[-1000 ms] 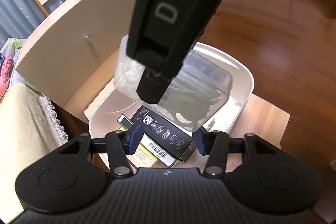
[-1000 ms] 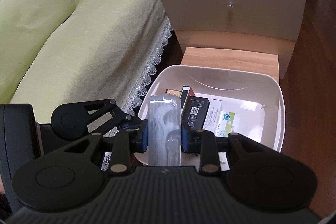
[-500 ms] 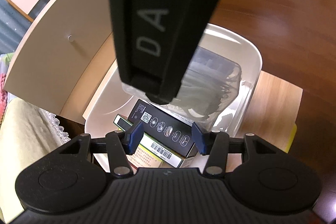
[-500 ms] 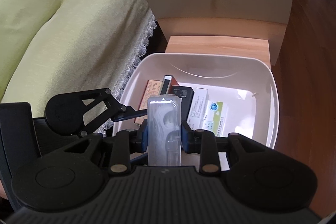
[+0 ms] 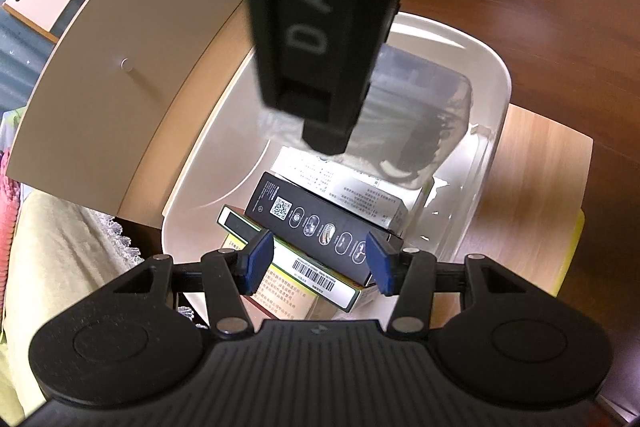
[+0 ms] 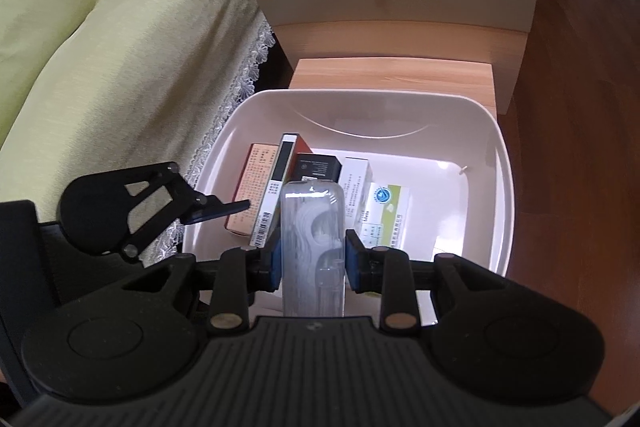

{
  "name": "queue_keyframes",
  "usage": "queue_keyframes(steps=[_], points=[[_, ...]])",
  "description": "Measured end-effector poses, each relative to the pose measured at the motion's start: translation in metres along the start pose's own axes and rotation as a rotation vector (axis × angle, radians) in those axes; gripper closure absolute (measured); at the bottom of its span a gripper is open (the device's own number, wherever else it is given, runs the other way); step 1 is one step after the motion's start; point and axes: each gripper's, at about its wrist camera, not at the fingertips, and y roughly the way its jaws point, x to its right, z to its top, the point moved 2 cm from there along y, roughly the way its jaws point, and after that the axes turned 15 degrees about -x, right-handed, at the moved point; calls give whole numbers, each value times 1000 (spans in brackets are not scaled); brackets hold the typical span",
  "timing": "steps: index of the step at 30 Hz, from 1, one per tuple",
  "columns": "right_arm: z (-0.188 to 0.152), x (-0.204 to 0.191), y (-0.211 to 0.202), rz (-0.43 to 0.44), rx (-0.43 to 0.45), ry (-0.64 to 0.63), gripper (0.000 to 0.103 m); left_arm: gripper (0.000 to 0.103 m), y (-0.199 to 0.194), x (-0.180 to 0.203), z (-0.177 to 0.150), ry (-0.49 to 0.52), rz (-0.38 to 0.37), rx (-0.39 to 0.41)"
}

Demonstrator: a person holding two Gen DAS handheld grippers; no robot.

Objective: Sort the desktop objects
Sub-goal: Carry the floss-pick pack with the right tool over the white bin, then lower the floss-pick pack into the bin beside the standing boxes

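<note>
Basically mid-drop: right gripper (image 6: 313, 261) is clamped on the clear box (image 6: 313, 243), blue pads pressing both narrow sides, holding it upright over the near part of the bin (image 6: 400, 103). The box isn't down yet, as far as I can judge; its base is hidden behind the gripper body.

Left gripper (image 5: 318, 263) is released, pads spread with nothing between them, hovering over the bin's near-left corner above the stacked cartons.

Next move, my read: lower the box into free floor space, then let go. Bare floor sits at the right and far side of the bin; the left half is taken. In the left view the right gripper's body crosses right above the left one, so the two are close. Keep them apart on the way down.

Materials:
- clear box: rigid transparent plastic, tall rounded slab, white floss-pick-like shapes inside. Smooth walls, may slip if the grip eases early.
- bin: glossy white plastic, rounded corners, deep walls, strong glare on the floor.
- black carton (image 5: 320, 227): matte card with QR code and icon row, lying on top of the pile.
- green-edged carton (image 5: 304, 267): barcode strip, beneath the black one.
- white carton (image 6: 384, 213): printed card, flat on the floor.
- bin sits on a light wood-grain table (image 6: 392, 75); a yellow-green fabric sofa (image 6: 100, 67) with lace trim lies to its left.
</note>
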Motion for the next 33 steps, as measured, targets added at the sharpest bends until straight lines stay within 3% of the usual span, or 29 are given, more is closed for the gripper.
queue_keyframes(steps=[12,17,26,33], points=[[1,18,14,-64,-4,43,76,48,16,-20,-9,-3,23,-29],[1,23,19,-88,-6,54,76,48,12,-7,11,-11,26,-46],[4,31,35,-125,-9,77,76,48,13,-13,7,-56,39,-53],[11,34,62,-169,-62,76,76,48,14,-21,-3,-104,32,-63]])
